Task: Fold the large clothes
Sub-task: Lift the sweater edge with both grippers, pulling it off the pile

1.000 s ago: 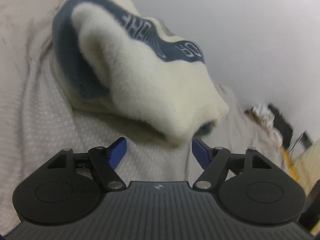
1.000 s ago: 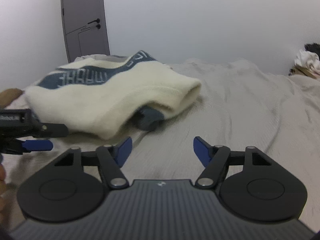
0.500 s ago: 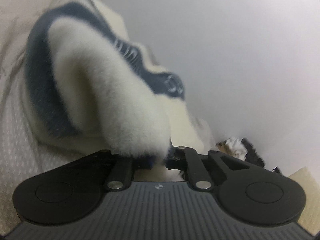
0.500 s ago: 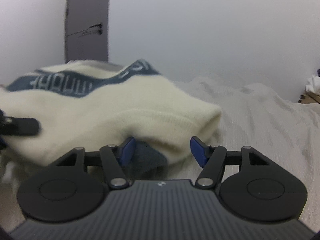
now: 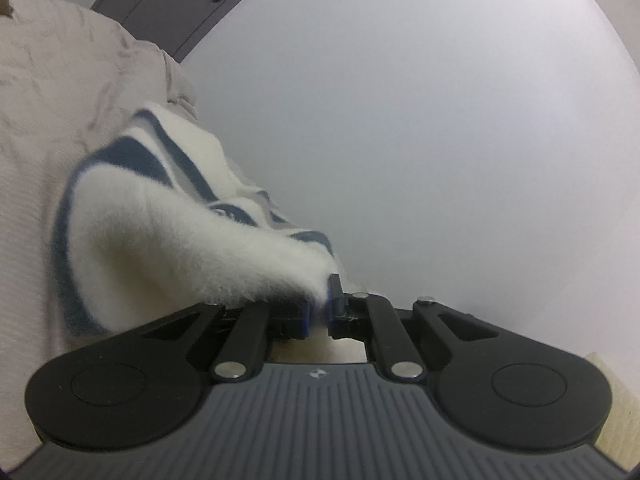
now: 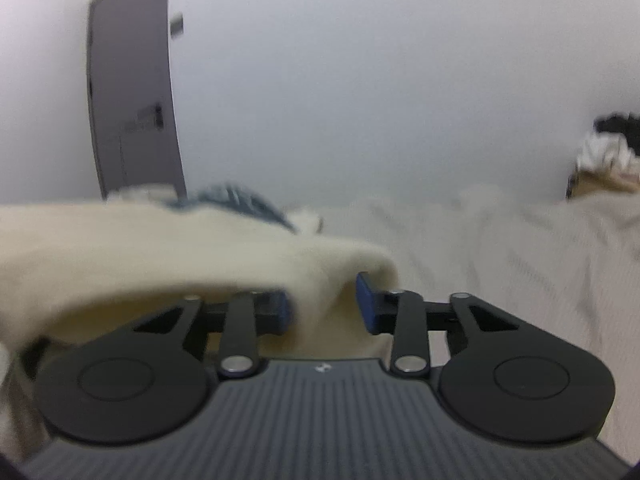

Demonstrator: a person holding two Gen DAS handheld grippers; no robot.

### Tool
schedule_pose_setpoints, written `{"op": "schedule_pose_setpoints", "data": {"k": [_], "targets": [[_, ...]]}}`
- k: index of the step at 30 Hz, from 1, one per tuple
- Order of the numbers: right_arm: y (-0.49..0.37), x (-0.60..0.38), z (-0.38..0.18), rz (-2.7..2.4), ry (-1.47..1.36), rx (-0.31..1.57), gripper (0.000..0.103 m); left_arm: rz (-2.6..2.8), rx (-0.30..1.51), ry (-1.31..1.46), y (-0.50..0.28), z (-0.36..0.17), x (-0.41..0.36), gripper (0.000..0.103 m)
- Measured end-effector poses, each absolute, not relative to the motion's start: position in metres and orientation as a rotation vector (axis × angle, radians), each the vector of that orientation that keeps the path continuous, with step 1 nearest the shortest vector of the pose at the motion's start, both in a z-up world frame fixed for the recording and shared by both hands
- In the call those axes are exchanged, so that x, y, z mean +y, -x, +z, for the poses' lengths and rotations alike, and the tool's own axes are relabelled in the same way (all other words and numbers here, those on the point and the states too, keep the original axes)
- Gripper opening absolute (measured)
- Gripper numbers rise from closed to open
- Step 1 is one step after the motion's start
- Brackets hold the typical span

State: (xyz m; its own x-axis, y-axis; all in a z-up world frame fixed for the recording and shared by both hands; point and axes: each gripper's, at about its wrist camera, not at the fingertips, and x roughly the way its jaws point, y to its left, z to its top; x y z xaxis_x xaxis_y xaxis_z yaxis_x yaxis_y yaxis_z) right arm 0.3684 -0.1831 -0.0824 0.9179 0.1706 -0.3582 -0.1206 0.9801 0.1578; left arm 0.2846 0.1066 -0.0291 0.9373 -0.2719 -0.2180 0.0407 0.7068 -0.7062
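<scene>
A fluffy cream sweater with navy bands lies bunched on a pale grey bedspread. My left gripper is shut on an edge of the sweater, which stretches away from its blue pads to the upper left. In the right wrist view the same sweater drapes across my right gripper; its blue pads stand narrowly apart with a fold of the cream fabric pinched between them. The picture is blurred by motion.
A grey door stands at the back left against a white wall. A pile of dark and white clothes sits at the far right beyond the bedspread.
Both grippers moved in to the sweater's edges and closed on it. The left closed first, the right now. The sweater is lifted and pulled, and both views tilted up toward the wall.
</scene>
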Motion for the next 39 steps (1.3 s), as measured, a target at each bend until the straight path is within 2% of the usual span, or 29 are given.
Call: {"op": "schedule_pose_setpoints", "data": {"k": [2,5,13,21,26,30,39], "targets": [[-0.365,-0.181,-0.077,0.165,-0.157,0.407,0.016,-0.164,0.328,0.772,-0.272,-0.028,0.116,0.008],[-0.345,-0.171,-0.062,0.173,-0.111,0.37,0.011,-0.141,0.326,0.776,-0.25,-0.021,0.124,0.008],[-0.275,-0.172,-0.013,0.199,-0.002,0.28,0.009,-0.145,0.34,0.738,-0.223,-0.014,0.154,0.008],[-0.181,-0.199,0.013,0.247,0.02,0.254,0.008,-0.173,0.377,0.641,-0.157,-0.013,0.151,0.008],[-0.147,-0.209,0.007,0.261,0.005,0.313,0.008,-0.147,0.441,0.614,-0.138,-0.023,0.143,0.009],[-0.137,-0.222,-0.012,0.263,-0.067,0.385,0.007,-0.093,0.54,0.589,-0.153,-0.046,0.138,0.009],[-0.171,-0.215,-0.052,0.26,-0.094,0.509,0.007,0.006,0.679,0.517,-0.199,-0.083,0.129,0.009]]}}
